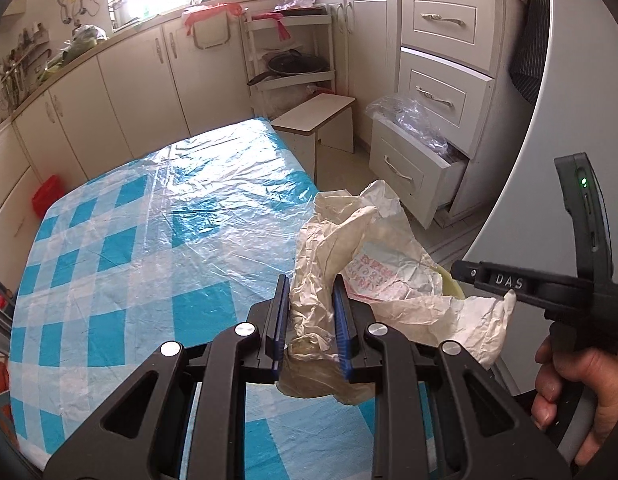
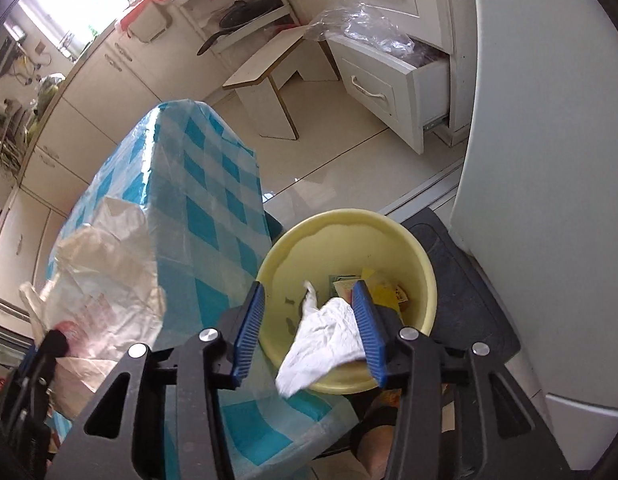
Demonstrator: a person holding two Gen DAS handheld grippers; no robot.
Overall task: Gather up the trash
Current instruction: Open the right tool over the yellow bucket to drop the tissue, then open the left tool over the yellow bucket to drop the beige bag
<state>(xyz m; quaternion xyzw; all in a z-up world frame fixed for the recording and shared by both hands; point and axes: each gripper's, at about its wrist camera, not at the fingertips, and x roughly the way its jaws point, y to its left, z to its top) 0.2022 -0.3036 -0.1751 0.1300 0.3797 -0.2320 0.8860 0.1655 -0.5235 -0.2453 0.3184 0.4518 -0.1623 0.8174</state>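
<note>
Left hand-held gripper (image 1: 311,308) clamped on crumpled bag (image 1: 349,248), right hand-held gripper (image 2: 309,316) parted, tissue (image 2: 321,340) against one finger

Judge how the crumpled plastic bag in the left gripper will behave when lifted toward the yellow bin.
The plastic bag looks thin and creased, so it is probably very light and floppy. It billows past the left gripper, so loose folds may drape over the yellow bin rim rather than drop in. Its glossy film may slip once released.
</note>
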